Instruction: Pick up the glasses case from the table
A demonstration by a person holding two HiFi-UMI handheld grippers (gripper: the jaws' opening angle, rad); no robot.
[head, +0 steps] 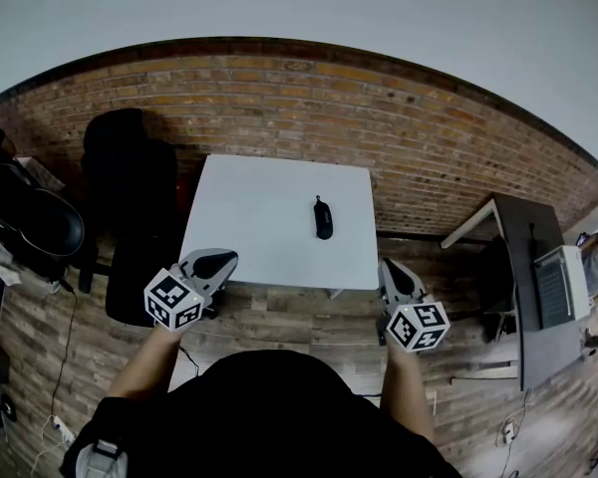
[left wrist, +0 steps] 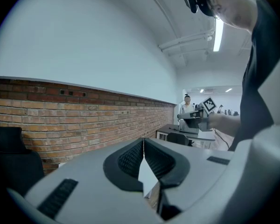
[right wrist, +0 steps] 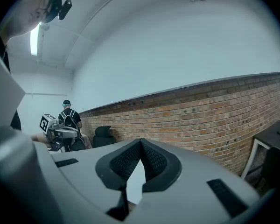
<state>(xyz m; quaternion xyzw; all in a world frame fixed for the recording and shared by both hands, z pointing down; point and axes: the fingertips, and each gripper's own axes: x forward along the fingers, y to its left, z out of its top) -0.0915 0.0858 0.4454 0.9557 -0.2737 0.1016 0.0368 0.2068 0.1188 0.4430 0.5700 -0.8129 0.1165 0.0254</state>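
Glasses case (head: 323, 217) – dark, slim, shut – lies on the white table (head: 259, 202), ahead of both grippers and well apart from each. It is fwd and to the right of the left gripper (head: 213, 263), and fwd and a little to the left of the right gripper (head: 399, 279). It sits nearer the right gripper's side of the tabletop, its long axis running roughly away from the person.

Left gripper: jaws together, tips meeting, nothing held. In the head view its tip is at the table's near edge, by the near-left corner, with its marker cube (head: 173, 300) behind it. In the left gripper view only a sliver of white table shows through the gap below the closed tips.

Right gripper: jaws also closed tip to tip, empty. It hangs just off the table's near-right corner, above the wood floor (head: 279, 317), with its marker cube (head: 417, 326) behind it.

Both grippers are held on outstretched forearms and point toward the brick wall (head: 279, 98) beyond the table. A black office chair (head: 130, 167) stands ahead and to the left of the left gripper, beside the table. In the left gripper view the other gripper's cube shows off to the right – a person (left wrist: 186, 104) stands far behind it. The right gripper view shows another person (right wrist: 67, 115) off to the left, back turned, wearing a backpack.
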